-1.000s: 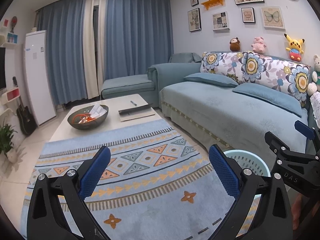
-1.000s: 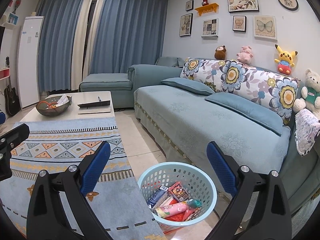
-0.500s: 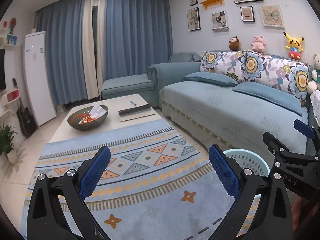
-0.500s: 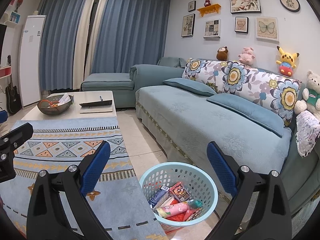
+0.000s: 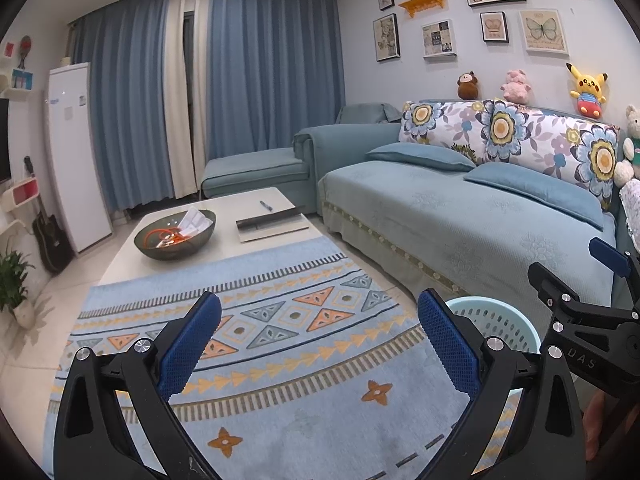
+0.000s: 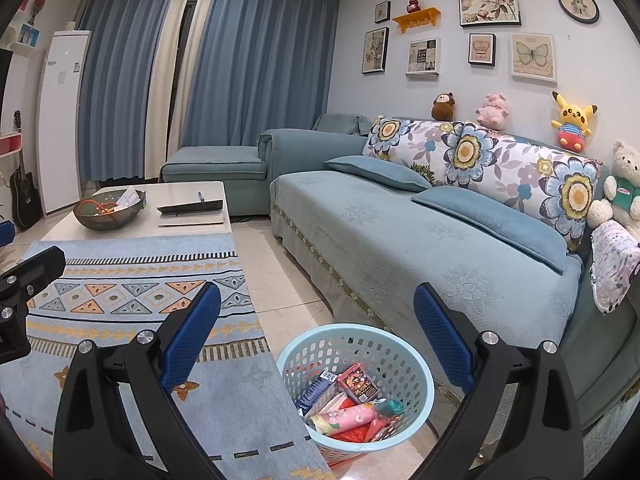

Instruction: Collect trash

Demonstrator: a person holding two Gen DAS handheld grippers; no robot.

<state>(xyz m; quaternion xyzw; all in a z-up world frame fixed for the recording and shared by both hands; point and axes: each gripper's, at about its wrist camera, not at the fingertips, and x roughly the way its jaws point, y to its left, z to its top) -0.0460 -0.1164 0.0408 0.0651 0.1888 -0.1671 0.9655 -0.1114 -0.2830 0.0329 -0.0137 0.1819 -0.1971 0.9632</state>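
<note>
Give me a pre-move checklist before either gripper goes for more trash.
1. Left gripper open and empty: ok.
2. Right gripper open and empty: ok.
3. Basket upright on the floor between the rug and the sofa, with room above the wrappers inside: ok.
4. Loose trash on the rug or sofa seat: none visible, ok.
5. Contents of the bowl on the coffee table, trash or keepers: cannot tell.
6. Floor behind the camera checked: cannot tell.
</note>
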